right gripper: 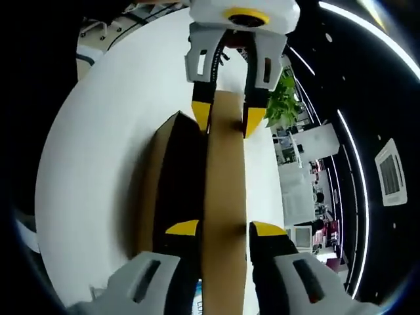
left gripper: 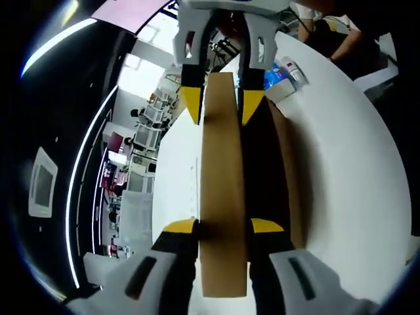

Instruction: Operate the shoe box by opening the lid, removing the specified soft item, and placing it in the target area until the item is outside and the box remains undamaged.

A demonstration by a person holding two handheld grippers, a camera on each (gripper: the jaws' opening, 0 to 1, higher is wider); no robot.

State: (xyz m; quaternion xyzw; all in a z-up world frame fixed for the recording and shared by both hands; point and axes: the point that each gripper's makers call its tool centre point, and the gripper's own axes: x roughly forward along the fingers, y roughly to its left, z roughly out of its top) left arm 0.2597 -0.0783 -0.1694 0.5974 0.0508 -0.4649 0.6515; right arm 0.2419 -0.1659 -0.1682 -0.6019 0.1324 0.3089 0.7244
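Observation:
A brown cardboard shoe box (left gripper: 292, 177) lies on a white table (left gripper: 341, 144). Its lid (left gripper: 223, 170) is raised and seen edge-on as a long brown strip. My left gripper (left gripper: 223, 226) is shut on the lid's near end. My right gripper (left gripper: 220, 105) is shut on its far end. In the right gripper view the same lid (right gripper: 225, 170) runs from my right gripper (right gripper: 225, 228) up to my left gripper (right gripper: 228, 115). The box (right gripper: 147, 190) is open beside the lid. Its inside is dark, and I cannot make out any soft item there.
A blue-and-white packet (left gripper: 282, 75) lies on the table beyond the box. A person (left gripper: 335, 33) leans at the table's far side. A green plant (right gripper: 285, 98) and office desks (left gripper: 131, 164) stand past the table's edge. Bare tabletop (right gripper: 98, 131) flanks the box.

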